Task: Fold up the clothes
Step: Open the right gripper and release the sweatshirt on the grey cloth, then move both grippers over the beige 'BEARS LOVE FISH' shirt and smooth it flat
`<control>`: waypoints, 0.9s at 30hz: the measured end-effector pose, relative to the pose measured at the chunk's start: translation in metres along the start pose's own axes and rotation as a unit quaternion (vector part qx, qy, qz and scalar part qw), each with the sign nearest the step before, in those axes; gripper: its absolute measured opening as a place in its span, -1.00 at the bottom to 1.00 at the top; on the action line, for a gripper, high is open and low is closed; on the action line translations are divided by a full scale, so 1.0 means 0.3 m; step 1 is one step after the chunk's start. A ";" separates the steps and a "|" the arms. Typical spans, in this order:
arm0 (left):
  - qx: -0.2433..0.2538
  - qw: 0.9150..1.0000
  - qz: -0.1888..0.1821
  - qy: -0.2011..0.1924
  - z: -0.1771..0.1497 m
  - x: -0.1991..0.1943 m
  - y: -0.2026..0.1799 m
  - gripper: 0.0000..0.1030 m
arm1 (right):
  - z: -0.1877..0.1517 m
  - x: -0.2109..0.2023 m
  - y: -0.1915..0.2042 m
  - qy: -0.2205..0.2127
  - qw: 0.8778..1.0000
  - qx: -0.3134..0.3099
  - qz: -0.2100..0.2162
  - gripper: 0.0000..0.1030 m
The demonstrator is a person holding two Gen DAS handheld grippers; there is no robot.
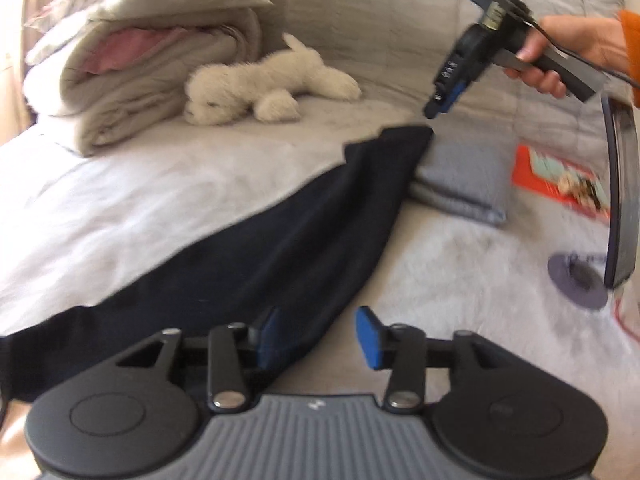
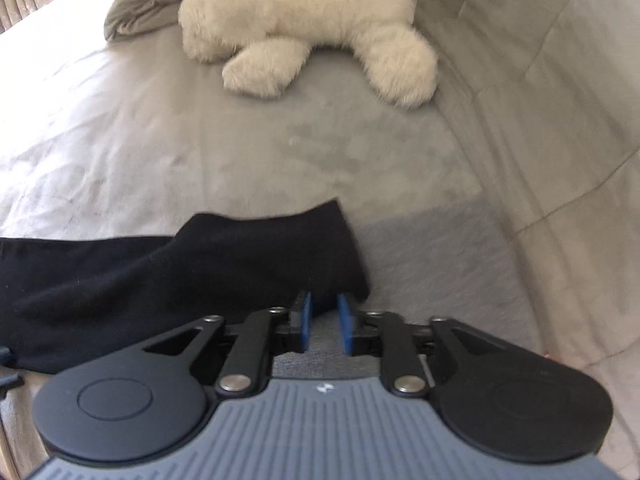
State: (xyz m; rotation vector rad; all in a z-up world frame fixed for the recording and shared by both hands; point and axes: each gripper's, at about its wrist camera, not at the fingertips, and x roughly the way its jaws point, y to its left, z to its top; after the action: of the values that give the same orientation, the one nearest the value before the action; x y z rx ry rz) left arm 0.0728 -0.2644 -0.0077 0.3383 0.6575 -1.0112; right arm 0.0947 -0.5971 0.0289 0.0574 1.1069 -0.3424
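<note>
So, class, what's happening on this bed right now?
A person with a gripper in each hand is folding a black garment laid across the bed. The left gripper is open at its near end; the right gripper, jaws parted, hovers at the far end by a folded grey cloth. A stuffed toy lies beyond.

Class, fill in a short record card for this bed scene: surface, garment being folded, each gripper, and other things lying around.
surface: grey bed cover
garment: black garment, lying stretched across the bed, far end resting on a folded grey cloth
left gripper: open, at the garment's near edge
right gripper: slightly open, at the garment's far end, nothing clamped
toy: white plush animal
bedding: folded duvet
other: orange book
</note>
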 end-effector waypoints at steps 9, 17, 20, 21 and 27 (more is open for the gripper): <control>-0.075 0.995 0.066 -0.011 0.019 -0.223 0.042 -0.01 | -0.015 -0.246 0.118 -0.055 0.998 -0.010 0.017 -0.27; -0.101 0.987 0.119 -0.025 0.006 -0.509 0.040 0.00 | -0.068 -0.454 0.248 -0.093 0.994 -0.017 0.045 -0.26; -0.108 0.983 0.142 -0.033 0.003 -0.636 0.017 0.04 | -0.109 -0.546 0.293 -0.113 0.991 -0.020 0.062 -0.25; -0.109 0.982 0.149 -0.036 -0.001 -0.675 0.006 0.06 | -0.124 -0.580 0.310 -0.120 0.990 -0.023 0.067 -0.25; -0.102 0.971 0.211 -0.043 -0.009 -0.891 -0.066 0.14 | -0.212 -0.785 0.398 -0.162 0.981 -0.048 0.095 -0.22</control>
State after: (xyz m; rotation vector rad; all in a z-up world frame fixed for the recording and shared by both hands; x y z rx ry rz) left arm -0.0424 -0.0940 0.1642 0.2384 0.5737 -0.5427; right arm -0.0190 -0.4134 0.1937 0.0200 0.7853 -0.1191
